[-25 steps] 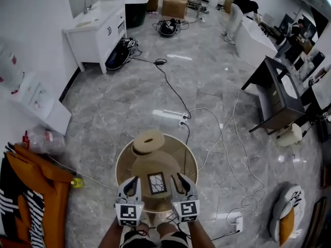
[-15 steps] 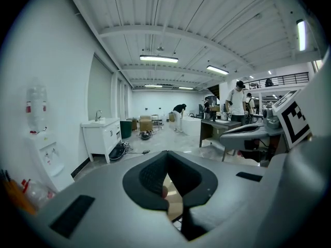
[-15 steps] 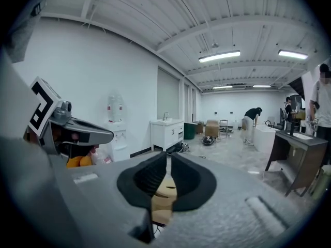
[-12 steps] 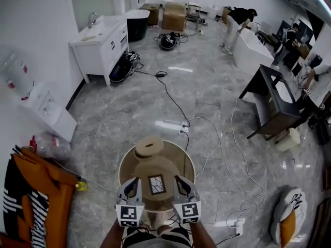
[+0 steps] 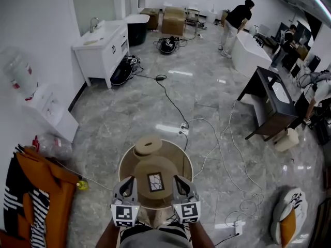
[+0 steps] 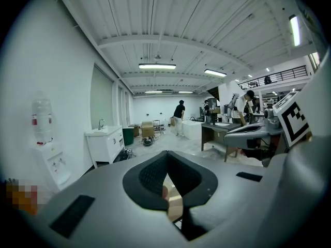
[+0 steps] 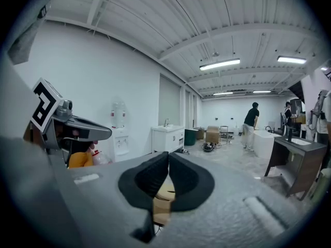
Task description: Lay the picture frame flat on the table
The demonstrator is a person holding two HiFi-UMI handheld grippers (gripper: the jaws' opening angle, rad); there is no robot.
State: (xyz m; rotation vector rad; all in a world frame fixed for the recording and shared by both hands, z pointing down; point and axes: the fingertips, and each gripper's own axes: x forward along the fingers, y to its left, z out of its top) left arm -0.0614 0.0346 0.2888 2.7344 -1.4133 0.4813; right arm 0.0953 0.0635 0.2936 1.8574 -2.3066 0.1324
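picture frame point(image 5: 155, 181), small and dark-edged with a pale cracked pattern inside, sits near the middle of the round table point(image 5: 121, 164), on a wide tan disc point(image 5: 155, 165) that covers most of the top. from the steep head view its face turns up toward the camera, so it looks laid down already, though a slight lean cannot be ruled out. its longer side seems to run away from the person.

the frame lies between the two grippers and a little ahead of their tips. the left gripper point(image 5: 129, 182) is on one side and the right gripper point(image 5: 180, 181) on the other, with neither touching it and neither clearly nearer. any further nudge would come inward from either side about equally.

the left gripper's pads are pressed together with nothing between them. the right gripper's jaws have just been closing and now meet, also on nothing. both gripper views look out level across the room rather than down at the frame, which suggests both are held above it.

beyond the frame, a tan ring-shaped piece point(image 5: 148, 145) rests at the table's far edge. past the table, cables point(image 5: 170, 94) and a power strip point(image 5: 169, 129) cross the grey marble floor. an orange garment point(image 5: 44, 190) lies at the left, a white sink cabinet point(image 5: 103, 45) stands along the wall, and a person point(image 5: 238, 19) stands at the far end.
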